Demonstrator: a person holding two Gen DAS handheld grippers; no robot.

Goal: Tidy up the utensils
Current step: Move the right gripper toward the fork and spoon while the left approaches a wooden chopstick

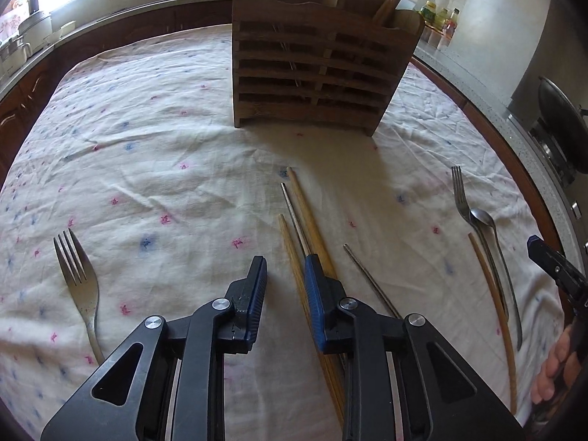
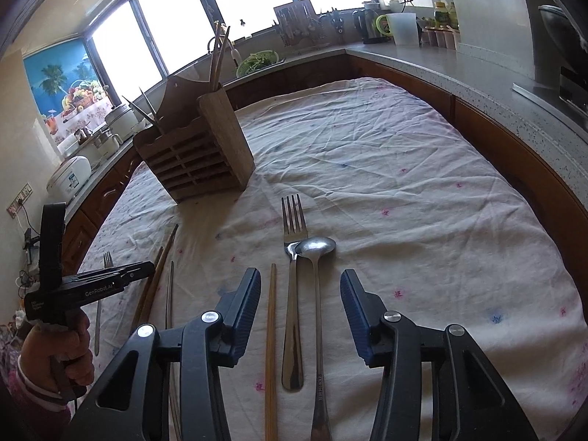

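Left gripper [image 1: 284,275] jaws apart beside chopsticks [image 1: 294,257]; right gripper [image 2: 299,286] jaws apart, straddling fork [image 2: 293,294] and spoon [image 2: 318,294], risks grabbing both at once.

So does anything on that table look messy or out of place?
Yes. Loose cutlery lies scattered on the white cloth: a lone metal fork far left, mixed wooden and steel chopsticks crossing mid-table, and a steel spoon overlapping another fork.

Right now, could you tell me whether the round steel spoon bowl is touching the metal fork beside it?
Touching. The right wrist view shows the spoon bowl's left edge overlapping the fork at its neck below the tines, with no cloth visible between them.
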